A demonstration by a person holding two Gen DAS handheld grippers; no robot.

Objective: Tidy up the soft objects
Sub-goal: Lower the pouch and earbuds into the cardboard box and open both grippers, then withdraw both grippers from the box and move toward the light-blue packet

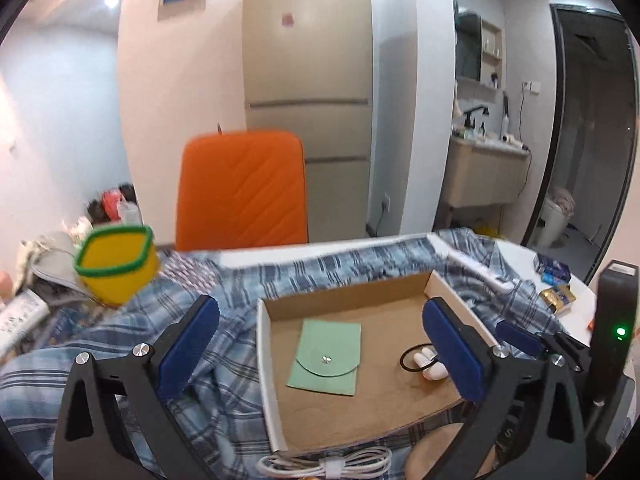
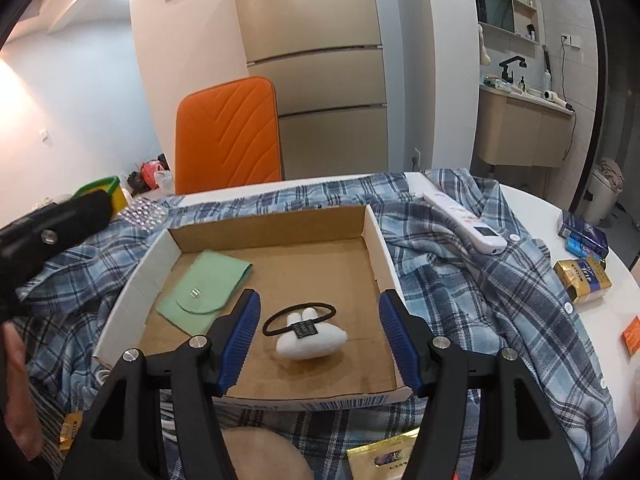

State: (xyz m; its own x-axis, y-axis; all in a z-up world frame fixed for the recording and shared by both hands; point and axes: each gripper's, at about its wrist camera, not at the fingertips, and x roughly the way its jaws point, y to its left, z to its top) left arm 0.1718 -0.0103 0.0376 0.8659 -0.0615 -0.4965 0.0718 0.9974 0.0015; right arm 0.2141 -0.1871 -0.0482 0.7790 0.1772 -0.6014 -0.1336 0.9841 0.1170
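A shallow cardboard box (image 1: pixel 348 304) (image 2: pixel 272 224) lies on a blue plaid shirt (image 1: pixel 224 360) (image 2: pixel 460 280). Inside it a flat green snap pouch (image 1: pixel 326 358) (image 2: pixel 202 290) rests at the left. A black hair tie with a white plush charm (image 1: pixel 424 362) (image 2: pixel 310 334) rests at the right. My left gripper (image 1: pixel 320 320) hovers wide open above the box's left half, nothing between its pads. My right gripper (image 2: pixel 320 304) stands open over the near edge, the hair tie ahead of its fingers, untouched.
A yellow felt basket with a green rim (image 1: pixel 118 264) (image 2: pixel 104 190) stands far left. A white remote (image 2: pixel 466 220) lies on the shirt at the right. Small packets (image 2: pixel 584 280) sit near the table's right edge. A coiled white cable (image 1: pixel 324 466) lies before the box. An orange chair (image 1: pixel 240 188) stands behind.
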